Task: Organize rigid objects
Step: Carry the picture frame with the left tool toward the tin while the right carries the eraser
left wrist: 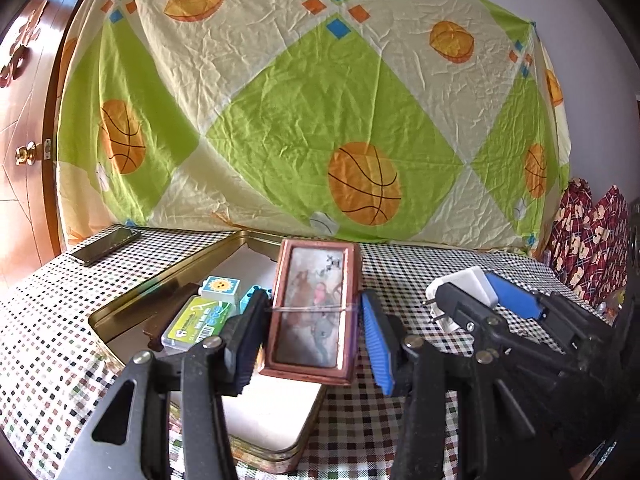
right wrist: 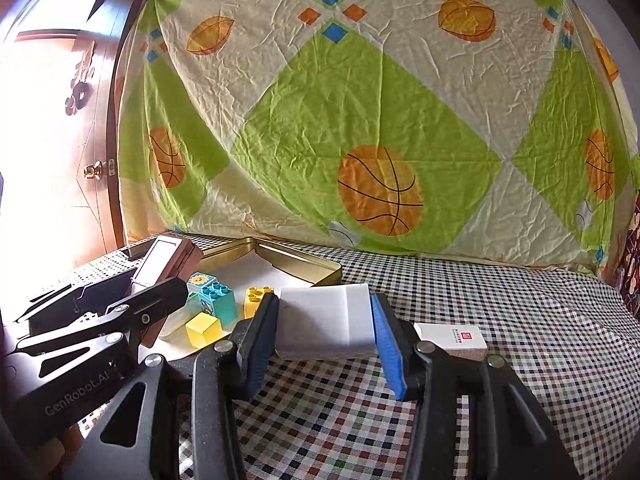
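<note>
Above the gold tin (left wrist: 132, 300), in the left wrist view, the left gripper (left wrist: 312, 332) is holding a brown box (left wrist: 314, 312) with a picture on its lid, its fingers (left wrist: 248, 340) pressing on the box's two long sides. That box is hanging over the tin's near right part, tilted up toward the camera. Inside the tin a sun block (left wrist: 220, 288) and a green-labelled case (left wrist: 196, 322) are lying left of the box. Right of the tin, the right gripper (left wrist: 476, 292) is gripping a white charger (left wrist: 460, 284) over the checked worktop (left wrist: 420, 276), the plug prongs pointing toward the tin. A phone (left wrist: 106, 246) is lying on the worktop behind the tin's left corner.

Right of the tin (right wrist: 304, 260), in the right wrist view, the right gripper (right wrist: 326, 336) is clamping the charger (right wrist: 328, 320) between its fingers (right wrist: 386, 344), just above the worktop (right wrist: 500, 300). A white card box (right wrist: 450, 336) is lying further right of the tin, just beside the blue finger. Inside the tin are sitting the sun block (right wrist: 202, 280), a teal block (right wrist: 218, 300), a yellow cube (right wrist: 204, 330) and a yellow block (right wrist: 256, 296). Over the tin's left side the left gripper (right wrist: 140, 312) is carrying the brown box (right wrist: 166, 260).
</note>
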Available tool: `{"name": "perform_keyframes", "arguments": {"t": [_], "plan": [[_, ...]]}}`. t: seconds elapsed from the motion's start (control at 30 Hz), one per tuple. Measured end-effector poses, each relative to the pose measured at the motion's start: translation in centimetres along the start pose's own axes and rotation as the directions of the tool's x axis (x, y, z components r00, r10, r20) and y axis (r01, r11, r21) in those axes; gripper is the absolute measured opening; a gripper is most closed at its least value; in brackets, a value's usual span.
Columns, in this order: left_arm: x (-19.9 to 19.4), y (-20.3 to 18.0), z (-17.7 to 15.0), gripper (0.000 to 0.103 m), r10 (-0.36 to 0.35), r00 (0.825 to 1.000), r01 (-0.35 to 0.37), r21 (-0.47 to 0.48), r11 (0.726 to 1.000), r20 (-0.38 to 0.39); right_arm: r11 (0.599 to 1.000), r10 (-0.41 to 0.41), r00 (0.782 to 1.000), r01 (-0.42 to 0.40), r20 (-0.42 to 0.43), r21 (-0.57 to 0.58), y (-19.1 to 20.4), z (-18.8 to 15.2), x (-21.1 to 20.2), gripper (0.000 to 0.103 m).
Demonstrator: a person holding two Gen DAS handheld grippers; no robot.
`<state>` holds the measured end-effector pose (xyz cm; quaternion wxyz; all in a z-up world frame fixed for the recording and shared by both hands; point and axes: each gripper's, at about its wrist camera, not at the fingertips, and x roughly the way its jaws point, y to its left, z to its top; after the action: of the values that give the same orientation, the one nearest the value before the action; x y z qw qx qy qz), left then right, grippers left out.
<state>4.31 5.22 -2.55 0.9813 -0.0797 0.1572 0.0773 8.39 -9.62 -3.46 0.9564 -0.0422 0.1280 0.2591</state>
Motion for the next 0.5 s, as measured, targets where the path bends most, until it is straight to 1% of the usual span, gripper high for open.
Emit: {"name": "perform_keyframes", "arguments": {"t": [0.5], "plan": [[-0.1, 2.1, 0.1, 0.046, 0.028, 1.0, -0.029, -0.016, 0.999, -0.01, 0.999, 0.029, 1.0, -0.029, -0.008, -0.032, 2.1, 0.3, 0.7, 0.05]]}}
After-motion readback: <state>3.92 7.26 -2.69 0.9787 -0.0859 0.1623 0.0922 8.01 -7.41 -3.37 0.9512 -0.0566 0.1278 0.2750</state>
